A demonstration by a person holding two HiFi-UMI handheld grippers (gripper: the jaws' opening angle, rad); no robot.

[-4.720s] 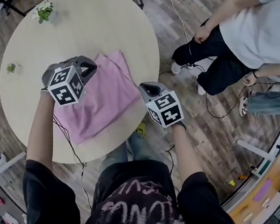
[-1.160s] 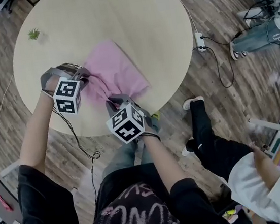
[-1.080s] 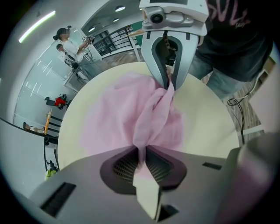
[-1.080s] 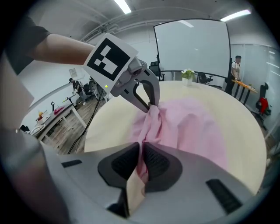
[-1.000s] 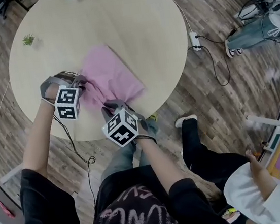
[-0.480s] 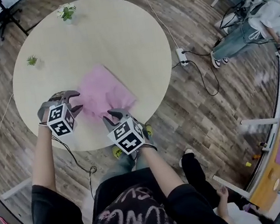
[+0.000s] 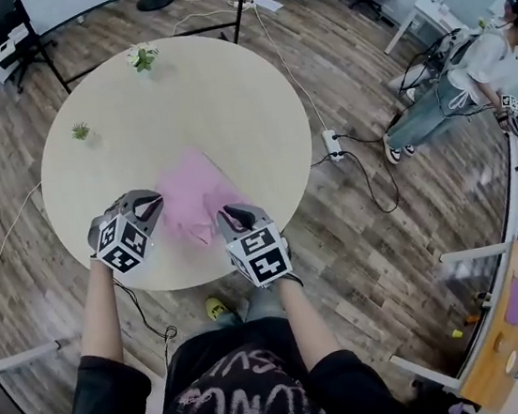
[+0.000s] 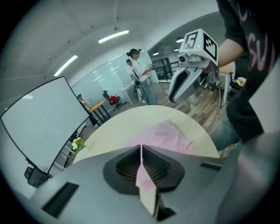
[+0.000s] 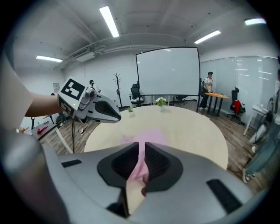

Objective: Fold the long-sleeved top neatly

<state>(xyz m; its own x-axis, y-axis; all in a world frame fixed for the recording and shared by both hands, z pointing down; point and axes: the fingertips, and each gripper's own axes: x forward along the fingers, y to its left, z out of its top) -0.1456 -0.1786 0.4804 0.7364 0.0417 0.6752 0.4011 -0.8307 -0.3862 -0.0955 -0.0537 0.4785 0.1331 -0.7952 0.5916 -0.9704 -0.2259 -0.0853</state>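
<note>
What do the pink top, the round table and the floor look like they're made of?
Pink top: soft, thin matte fabric, likely cotton knit; it wrinkles and drapes.
Round table: smooth pale beige top, matte, laminate or painted wood; no grain shows.
Floor: wood-look planks with grain, real or vinyl unclear.

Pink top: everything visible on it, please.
The pink top is soft, thin-looking fabric, folded down to a compact, rumpled bundle with no sleeves showing. It lies on the round beige table, near the edge closest to the person. The left gripper, jaws just closed and shut, hangs beside it, apparently empty. The right gripper, jaws also just closing, shows pink in their narrow gap; a grip can't be confirmed.
</note>
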